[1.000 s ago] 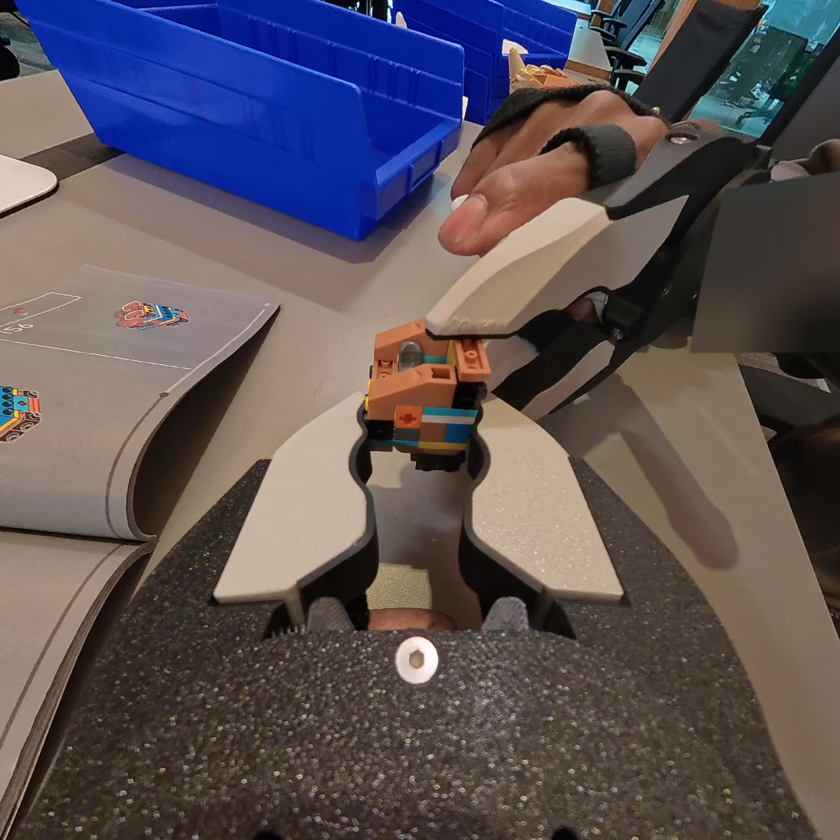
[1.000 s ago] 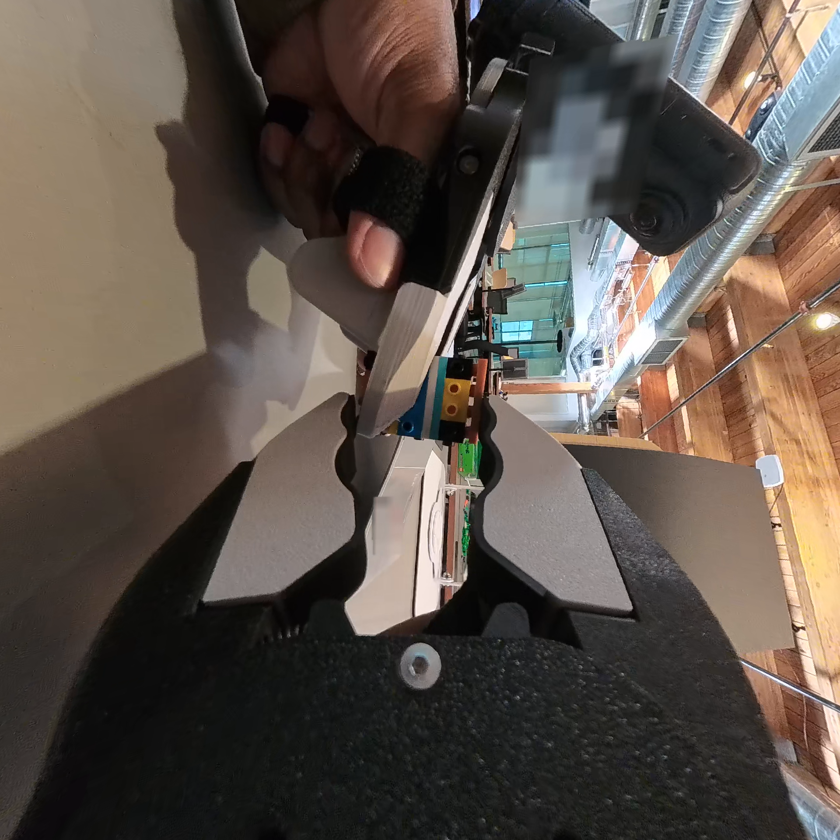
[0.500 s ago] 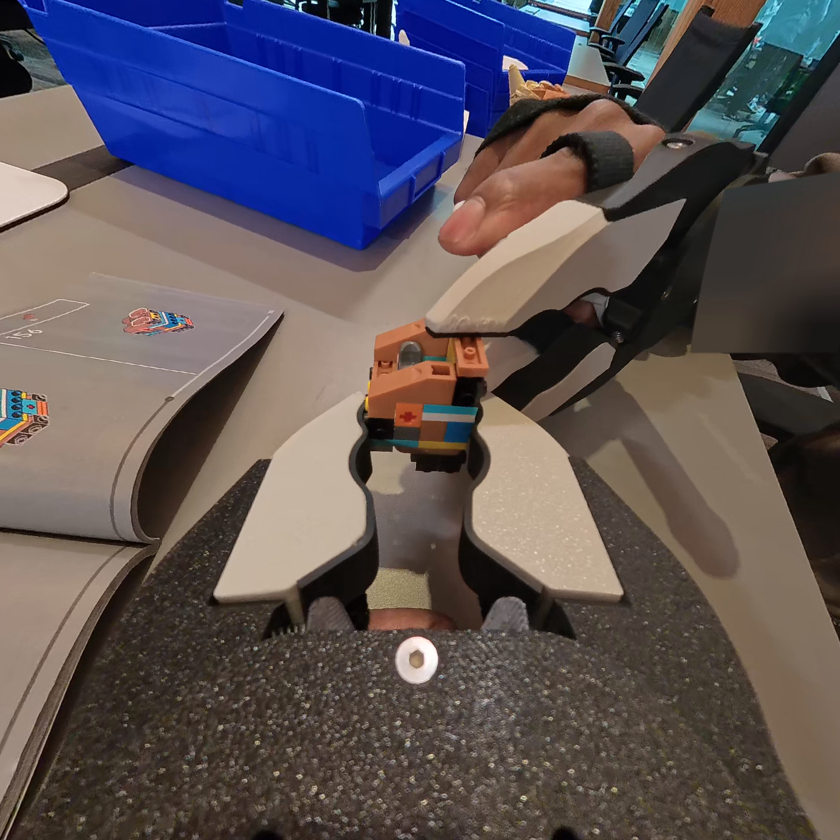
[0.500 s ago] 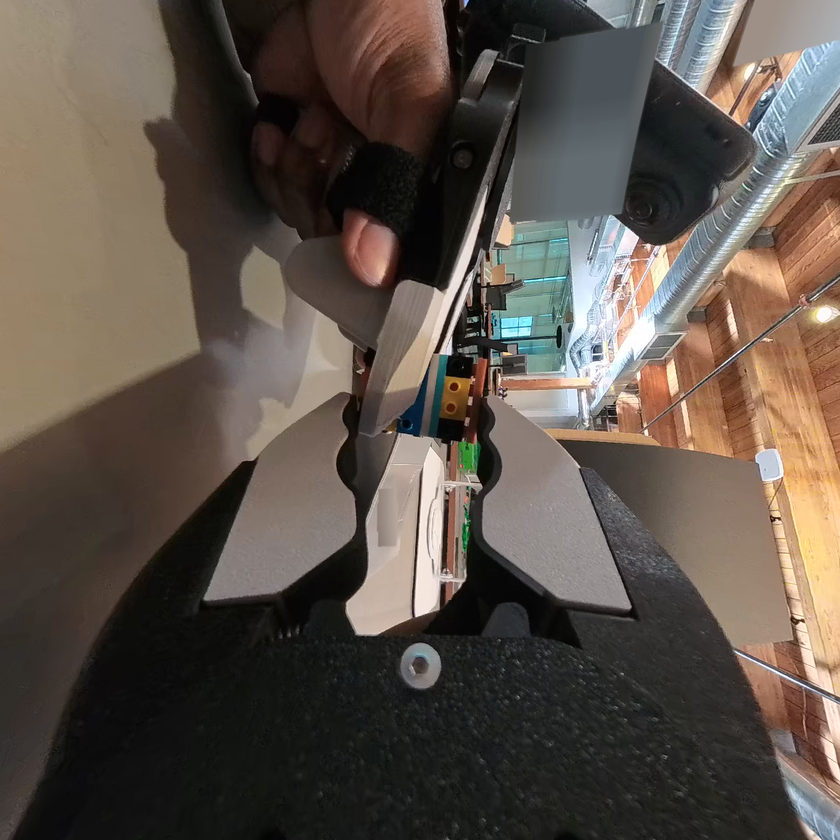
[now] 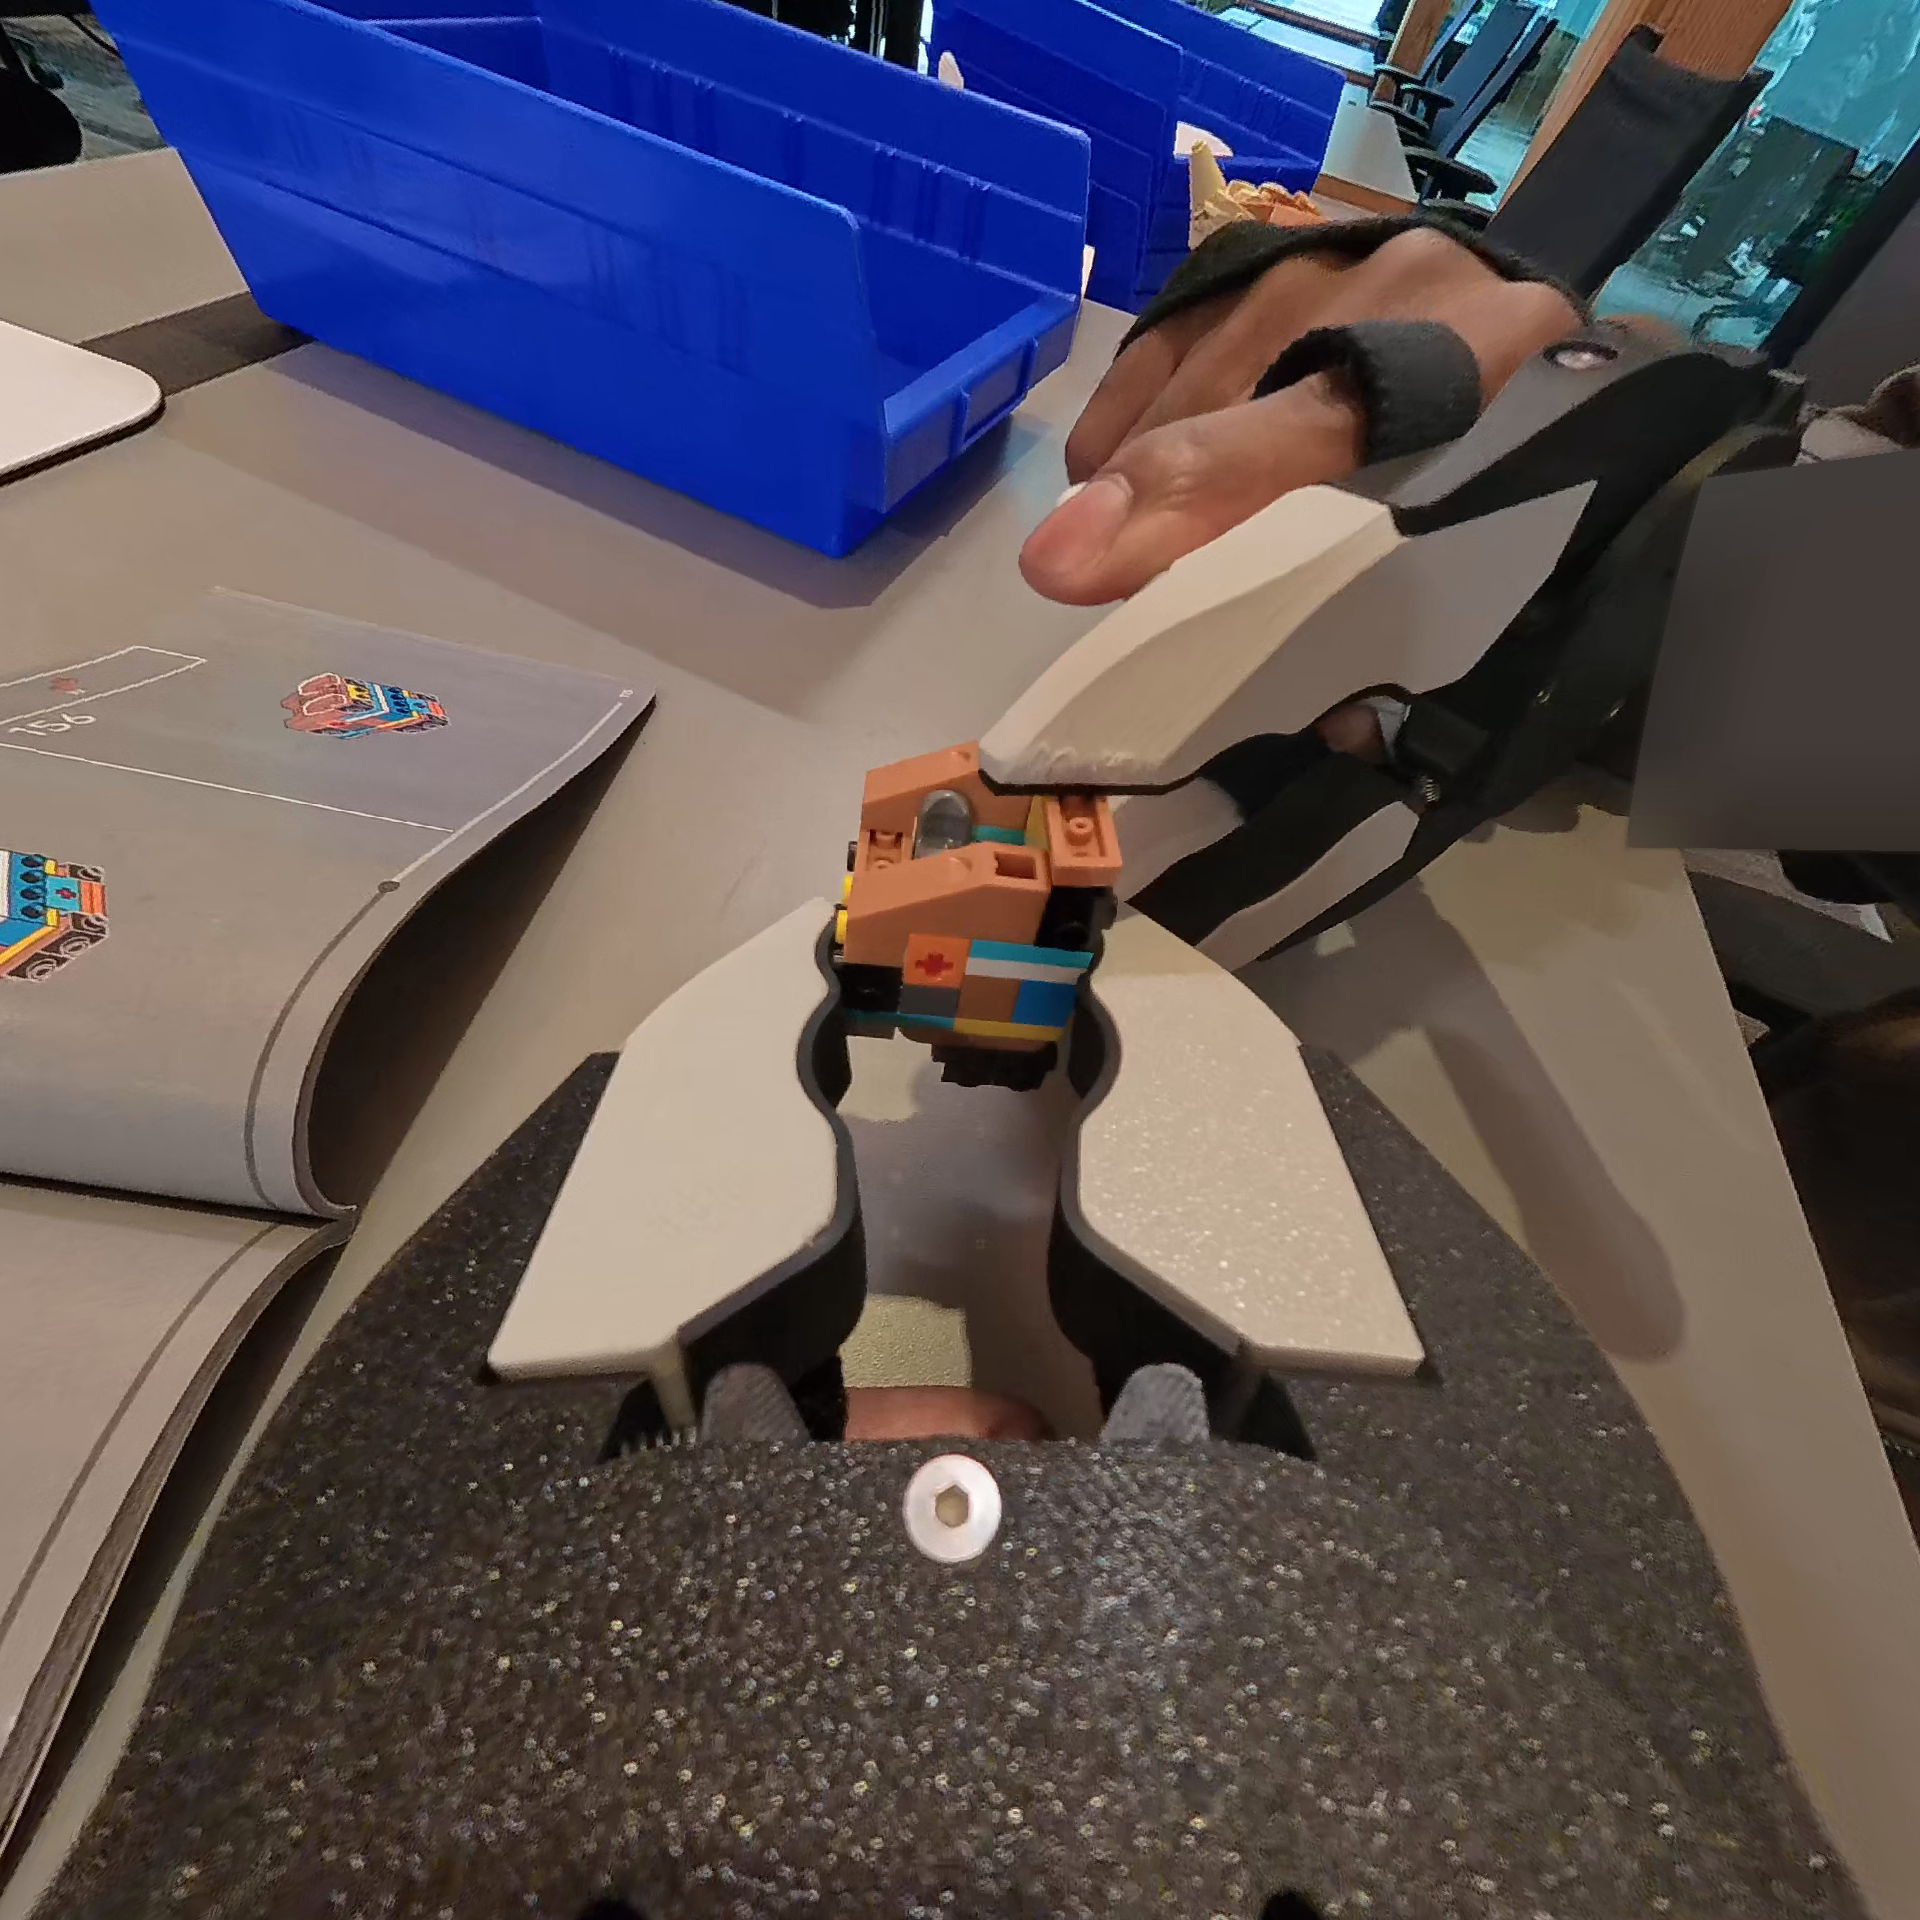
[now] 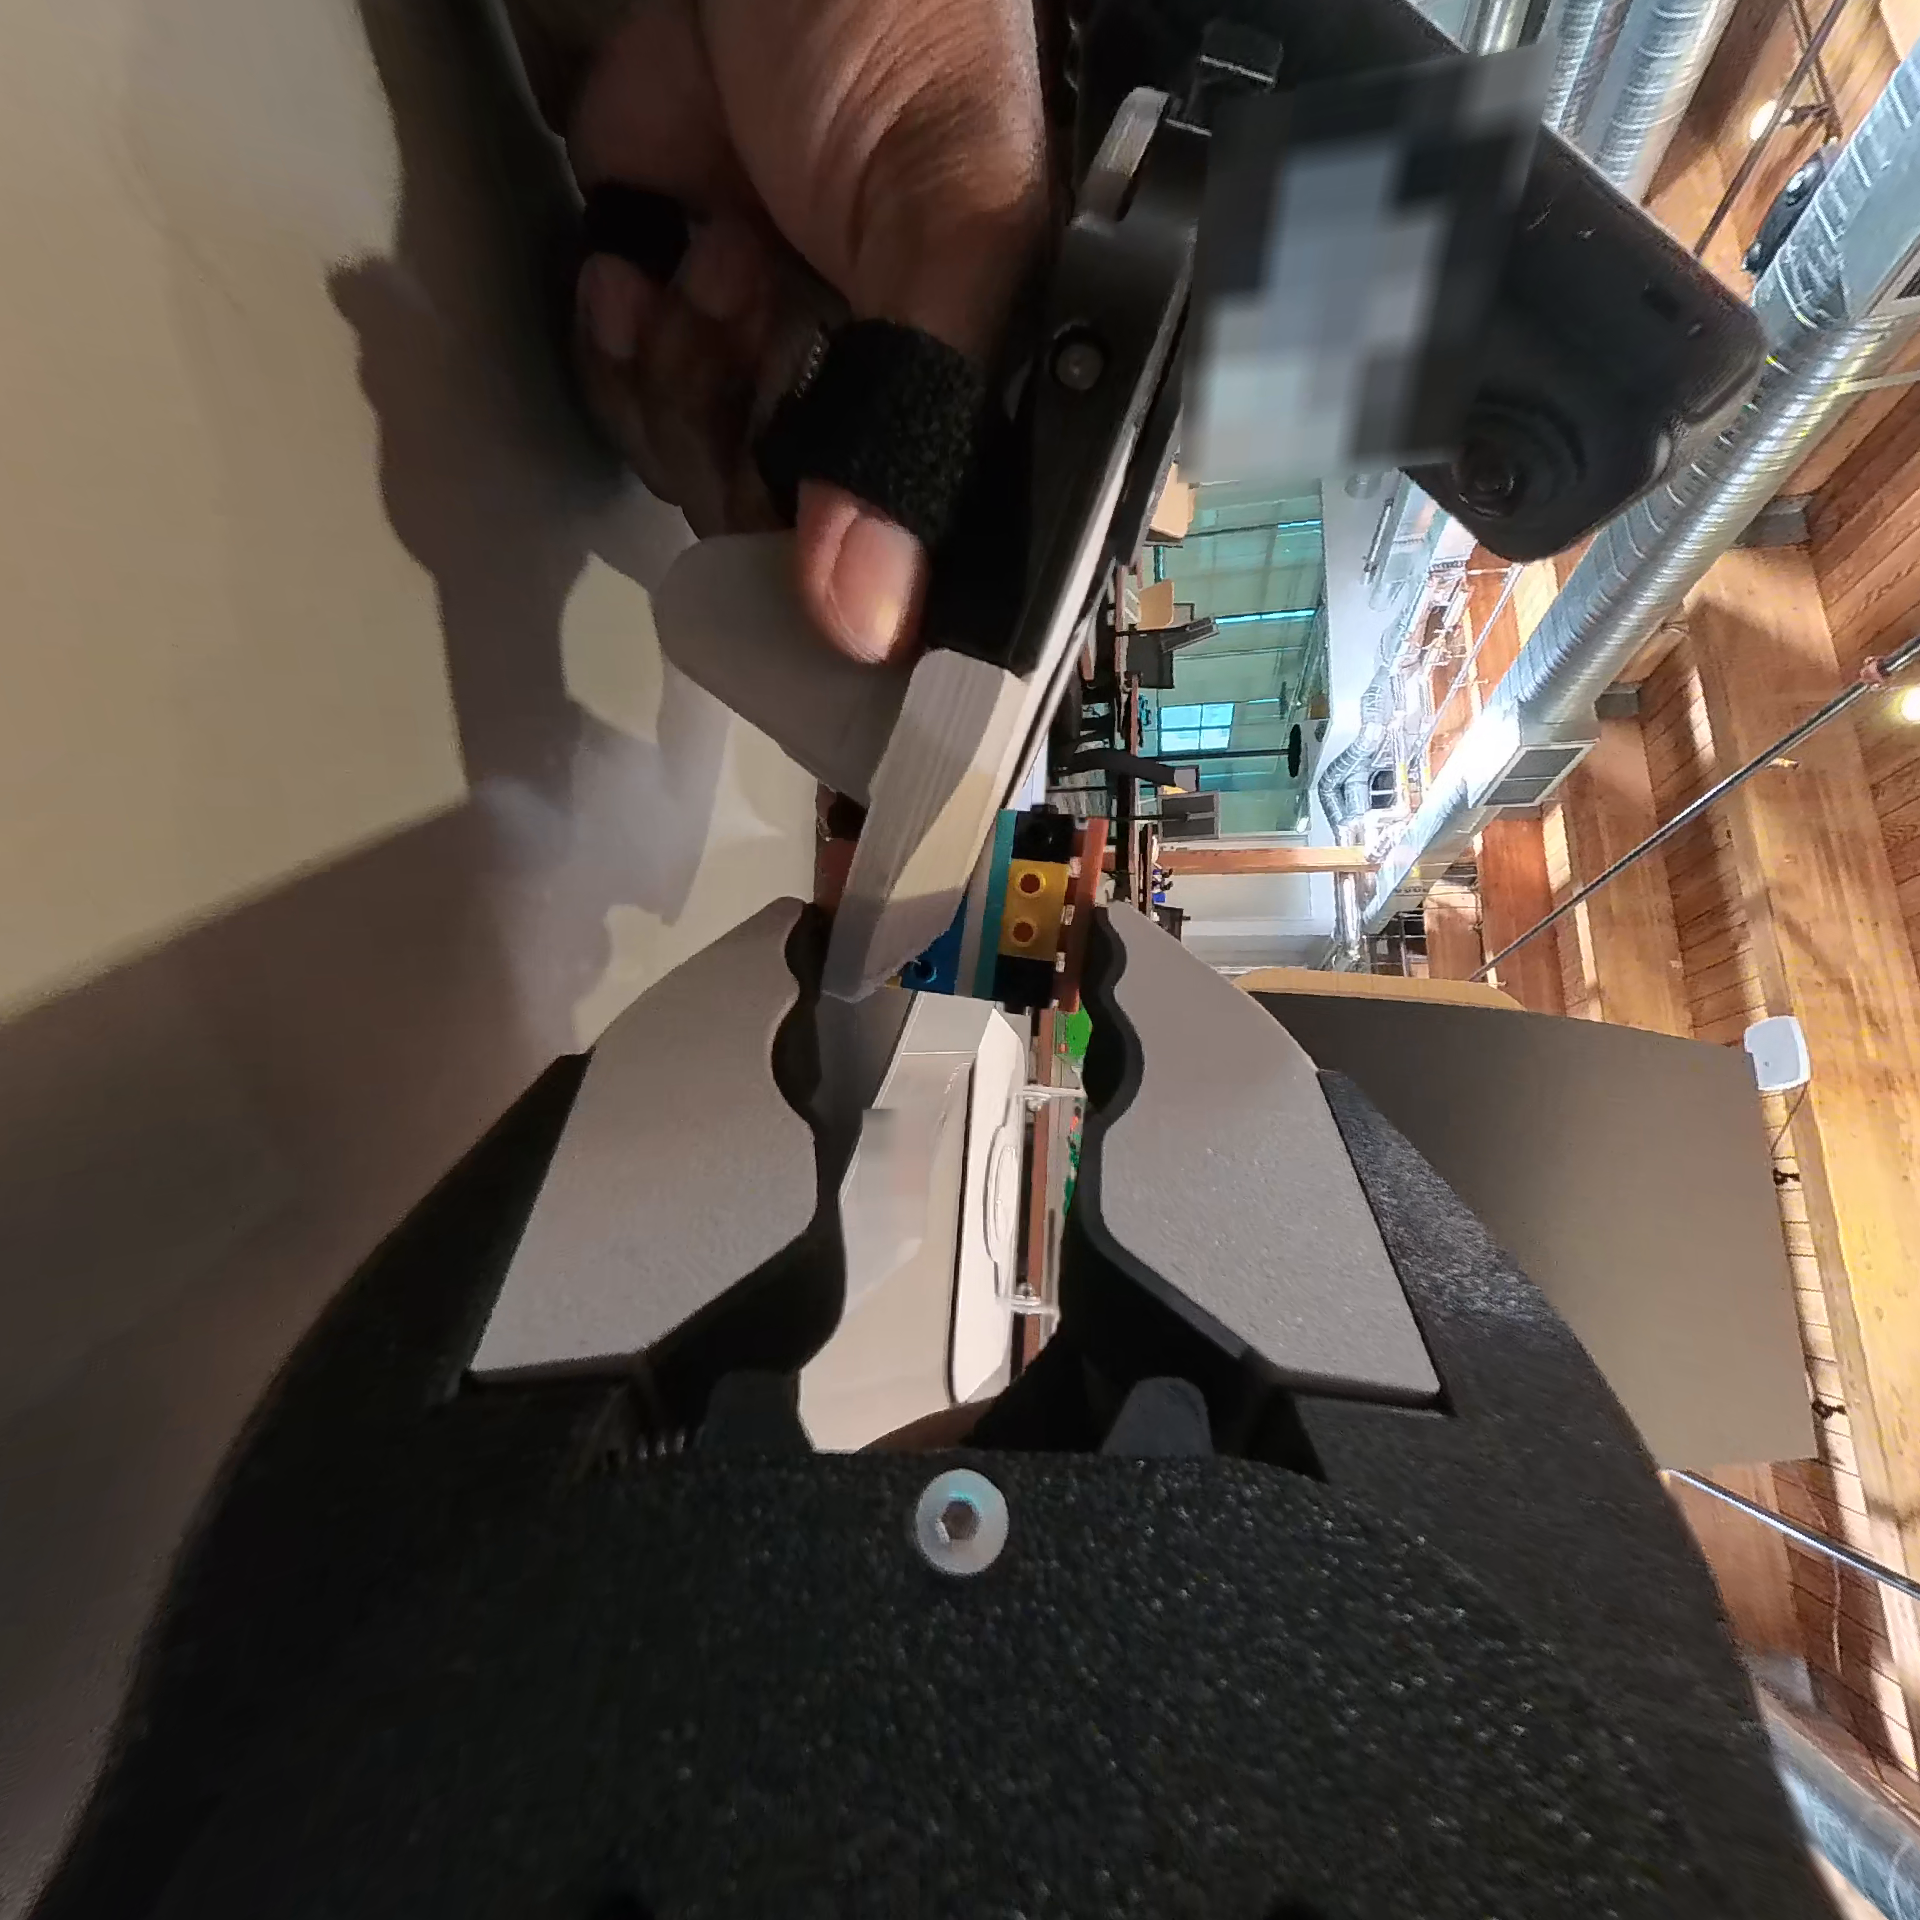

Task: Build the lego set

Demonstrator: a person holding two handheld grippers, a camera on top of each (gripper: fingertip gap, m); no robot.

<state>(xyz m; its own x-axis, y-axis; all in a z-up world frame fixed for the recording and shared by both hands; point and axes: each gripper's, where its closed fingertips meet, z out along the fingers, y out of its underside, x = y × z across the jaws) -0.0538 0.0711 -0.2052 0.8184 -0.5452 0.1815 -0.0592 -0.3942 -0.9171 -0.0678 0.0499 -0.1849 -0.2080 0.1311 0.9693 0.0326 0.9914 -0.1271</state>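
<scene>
A small lego model (image 5: 966, 914), orange-brown on top with blue, white and yellow bands, is held above the table. My left gripper (image 5: 961, 956) is shut on its lower sides. My right gripper (image 5: 1081, 831) comes in from the right, rolled on its side. Its upper finger (image 5: 1195, 665) presses on the model's top and its lower finger (image 5: 1288, 883) reaches under, tip hidden. In the right wrist view my right gripper (image 6: 956, 935) closes around the model (image 6: 1029, 914), with the left gripper's finger (image 6: 925, 810) across it.
An open instruction booklet (image 5: 260, 883) lies on the grey table (image 5: 779, 623) to the left. Blue bins (image 5: 582, 260) stand at the back, with a white flat object (image 5: 62, 395) at the far left edge. A black chair (image 5: 1642, 156) is at the back right. Left and right tips are no more than a few centimetres apart.
Both grippers keep the same hold on the model. The left wrist view has shifted slightly, so the booklet and bins sit a little further right in it.
</scene>
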